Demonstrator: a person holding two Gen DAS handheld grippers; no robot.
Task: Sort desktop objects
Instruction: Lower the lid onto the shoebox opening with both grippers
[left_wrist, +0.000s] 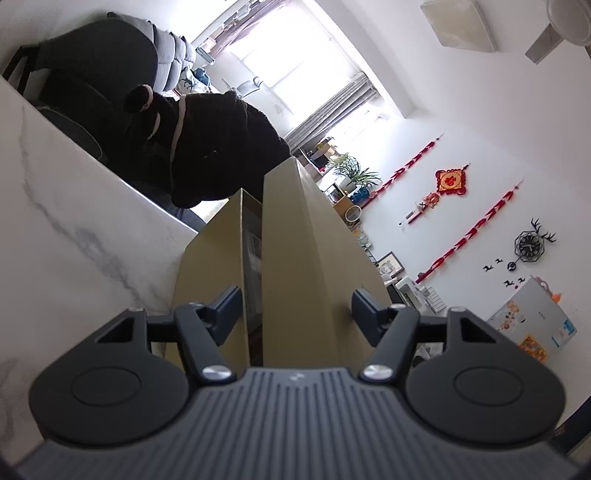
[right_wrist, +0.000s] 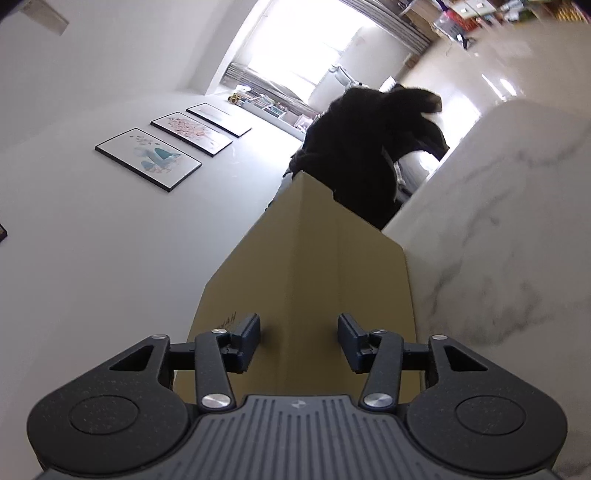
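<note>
1. Marble table (left_wrist: 74, 221) filled the left of the left wrist view, which was rolled hard. Its far edge ran as a clean diagonal down to the cardboard box (left_wrist: 314, 240), and the slab this side of it was bare.
2. A person in dark clothes (left_wrist: 221, 147) sat just past that edge, behind the box's far end.
3. The box stood on the table, dead ahead of the left gripper (left_wrist: 295, 306). Two tan panels showed, with a dark slot between them.
4. Left gripper: jaws about half open, straddling that slot. The left pad sat right at the left panel's cut edge and the right pad lay close to the right panel's face. Couldn't tell whether either pad pressed.
5. Right of the box the room opened out to a white wall with a red knot ornament (left_wrist: 451, 181) and a black clock (left_wrist: 529, 246), both well apart from the box.
6. Right wrist view: a plain wall with three framed pictures (right_wrist: 147, 158) on the left, with open space between it and the box.
7. Right gripper (right_wrist: 299, 332): jaws a bit under half open. The box's folded corner ridge ran up between them, cardboard spread past both pads, and it had hold of nothing.
8. The box's right edge butted the tabletop. Bare marble ran on from there to the frame's right side.
</note>
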